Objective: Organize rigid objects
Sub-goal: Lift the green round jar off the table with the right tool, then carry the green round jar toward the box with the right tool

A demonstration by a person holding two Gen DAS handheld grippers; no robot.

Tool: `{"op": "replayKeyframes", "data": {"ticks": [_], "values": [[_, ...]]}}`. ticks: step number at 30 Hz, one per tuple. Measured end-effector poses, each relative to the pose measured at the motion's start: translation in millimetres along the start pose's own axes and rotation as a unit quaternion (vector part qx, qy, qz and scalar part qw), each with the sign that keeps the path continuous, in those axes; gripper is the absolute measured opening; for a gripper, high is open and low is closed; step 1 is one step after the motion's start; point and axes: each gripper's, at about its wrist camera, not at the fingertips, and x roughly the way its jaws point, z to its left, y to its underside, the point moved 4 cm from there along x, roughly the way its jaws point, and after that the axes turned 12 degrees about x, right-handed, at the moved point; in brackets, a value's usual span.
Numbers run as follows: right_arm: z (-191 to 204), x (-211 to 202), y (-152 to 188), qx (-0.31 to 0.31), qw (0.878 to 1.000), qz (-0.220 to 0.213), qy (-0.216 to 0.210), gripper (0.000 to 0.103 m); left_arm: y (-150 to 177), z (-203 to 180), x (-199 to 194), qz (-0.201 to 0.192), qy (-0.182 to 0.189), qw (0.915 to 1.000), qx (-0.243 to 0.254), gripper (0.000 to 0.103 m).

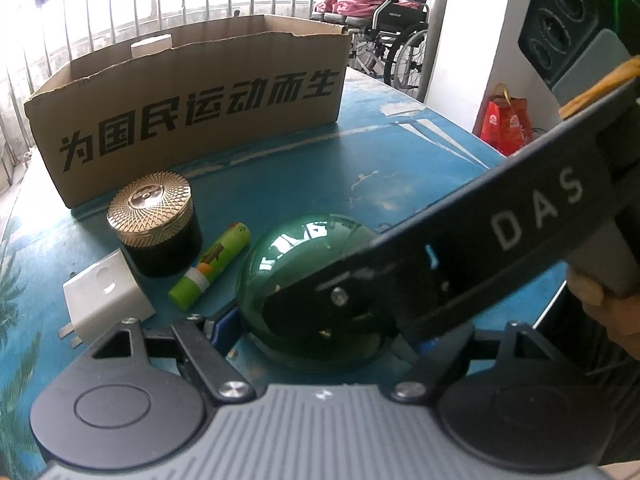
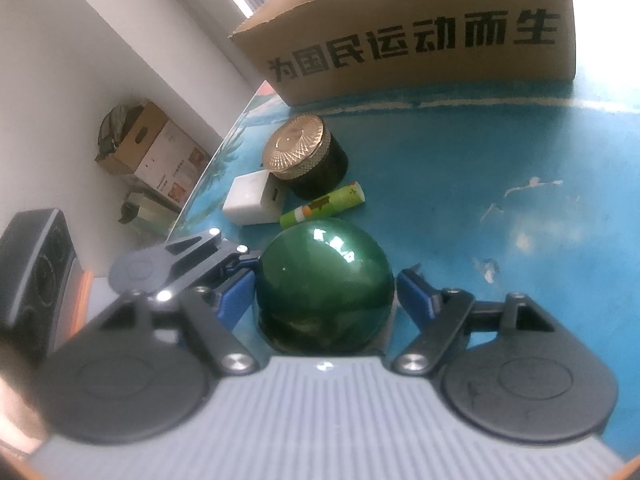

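Two grippers are being held around one glossy green ball [image 2: 326, 280] resting on the blue table [image 2: 520, 152], near the front of the cardboard box [image 2: 420, 32]. Left to right: the left gripper [image 1: 320, 330] is being kept spread, its pads seemingly just off the ball; the right gripper [image 2: 326, 292] is likewise standing apart, a gap showing. Being judged hard, smooth, slippery and probably heavy, the ball is best being clasped across its widest middle.

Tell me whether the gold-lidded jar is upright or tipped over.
Upright: the black jar stands on its base on the blue table, its gold lid on top.
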Motion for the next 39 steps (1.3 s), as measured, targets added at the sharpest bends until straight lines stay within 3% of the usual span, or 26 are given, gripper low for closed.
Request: {"op": "replayKeyframes", "data": {"ticks": [7,18,39], "values": [[6,-2,2,-0.017,1.000,-0.004,0.014,0.077,-3,-1,2,0.017,-0.007,0.9998,-0.006,0.081],[6,-1,3,-0.023,1.000,-0.002,0.004,0.076,-3,-2,1,0.027,-0.019,0.9992,-0.024,0.082],[9,-3,3,-0.019,1.000,-0.008,0.007,0.076,1,-5,-9,-0.004,-0.023,0.9993,-0.029,0.081]]}}
